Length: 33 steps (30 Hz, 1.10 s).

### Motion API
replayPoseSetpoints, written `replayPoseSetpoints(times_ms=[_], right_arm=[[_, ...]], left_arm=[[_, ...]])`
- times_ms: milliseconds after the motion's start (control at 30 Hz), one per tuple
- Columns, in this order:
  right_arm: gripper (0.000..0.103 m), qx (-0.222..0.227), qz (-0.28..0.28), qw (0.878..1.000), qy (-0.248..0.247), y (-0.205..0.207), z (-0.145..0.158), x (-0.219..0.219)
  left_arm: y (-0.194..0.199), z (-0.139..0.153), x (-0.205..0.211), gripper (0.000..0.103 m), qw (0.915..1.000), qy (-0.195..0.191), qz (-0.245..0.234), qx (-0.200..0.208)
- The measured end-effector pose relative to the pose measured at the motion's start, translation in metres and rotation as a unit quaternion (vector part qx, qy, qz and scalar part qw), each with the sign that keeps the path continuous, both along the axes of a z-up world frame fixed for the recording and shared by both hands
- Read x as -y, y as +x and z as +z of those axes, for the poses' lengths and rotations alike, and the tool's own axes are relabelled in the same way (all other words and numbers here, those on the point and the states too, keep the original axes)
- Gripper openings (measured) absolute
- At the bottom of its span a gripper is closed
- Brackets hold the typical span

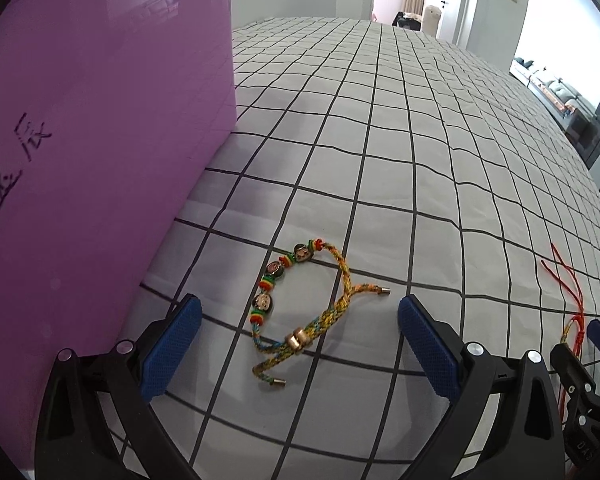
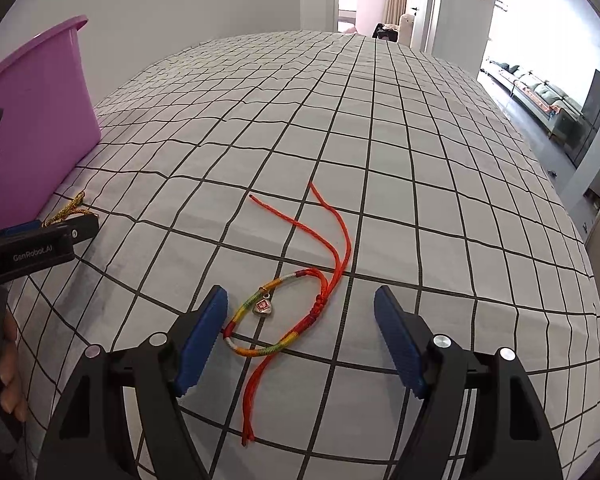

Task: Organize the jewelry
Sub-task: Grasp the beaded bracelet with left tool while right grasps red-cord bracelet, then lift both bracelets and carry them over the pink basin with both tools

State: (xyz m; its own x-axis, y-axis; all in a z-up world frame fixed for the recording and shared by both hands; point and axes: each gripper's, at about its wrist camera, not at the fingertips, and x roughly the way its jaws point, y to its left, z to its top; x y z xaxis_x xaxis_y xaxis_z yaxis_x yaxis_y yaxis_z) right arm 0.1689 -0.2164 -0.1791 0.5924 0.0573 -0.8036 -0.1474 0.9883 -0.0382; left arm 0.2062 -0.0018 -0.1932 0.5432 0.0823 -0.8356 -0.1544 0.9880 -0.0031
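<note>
Left gripper [image 1: 298, 336] has its blue pads spread wide and grips nothing; the beaded bracelet [image 1: 300, 312] lies on the checked cloth [image 1: 380, 140] directly ahead, framed between the two fingers but touching neither. Its loop runs lengthwise away from the tool, beads down the left flank, braided cord and sliding clasp on the right, two capped tails splaying out. Just to the left stands the purple tub [image 1: 100, 140], its wall close beside the left finger, so room is tight on that side and free ahead and to the right. Well to the right lies the red cord bracelet [image 2: 284, 316], squarely between the fingers of the right gripper [image 2: 300, 332], which is likewise wide open and empty. Its loop slants up to the right, charm near the left pad, long red tails trailing ahead and back. Each tool is nearest its own piece; the far table edge is well away
</note>
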Motion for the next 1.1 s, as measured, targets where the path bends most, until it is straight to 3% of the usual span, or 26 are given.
replayPoseSetpoints(times_ms=[233, 300, 367, 467, 533, 567, 633, 667, 733, 1100], right_arm=[[0.071, 0.003, 0.008, 1.0, 0.002, 0.0, 0.001, -0.002], [0.068, 0.005, 0.013, 1.0, 0.003, -0.001, 0.0, -0.003], [0.056, 0.009, 0.026, 1.0, 0.001, -0.004, 0.001, -0.008], [0.042, 0.015, 0.046, 0.999, -0.006, -0.008, 0.001, -0.016], [0.037, 0.016, 0.051, 0.999, -0.007, -0.008, 0.001, -0.019], [0.034, 0.016, 0.054, 0.998, -0.007, -0.008, 0.002, -0.02], [0.025, 0.017, 0.06, 0.998, -0.008, -0.01, 0.001, -0.024], [0.018, 0.018, 0.064, 0.998, -0.012, -0.011, 0.0, -0.026], [0.013, 0.022, 0.07, 0.997, -0.026, -0.014, 0.0, -0.032], [0.012, 0.005, 0.064, 0.997, 0.039, -0.031, 0.005, -0.009]], left_arm=[[0.007, -0.002, 0.001, 0.097, 1.0, 0.003, -0.005, 0.008], [0.01, -0.003, 0.002, 0.095, 0.9999, 0.002, -0.007, 0.009], [0.009, -0.001, 0.004, 0.09, 0.9999, 0.001, -0.013, 0.011], [0.006, 0.001, 0.01, 0.076, 0.9996, 0.001, -0.023, 0.015], [0.006, 0.003, 0.012, 0.058, 0.9996, 0.001, -0.022, 0.019], [0.006, 0.004, 0.013, 0.055, 0.9996, 0.0, -0.022, 0.02], [0.005, 0.006, 0.015, 0.031, 0.9995, 0.001, -0.023, 0.023], [0.005, 0.006, 0.016, 0.024, 0.9994, -0.001, -0.025, 0.024], [0.004, 0.006, 0.018, 0.01, 0.9993, 0.001, -0.028, 0.025], [-0.031, 0.007, 0.024, 0.01, 0.9985, -0.026, -0.043, 0.023]])
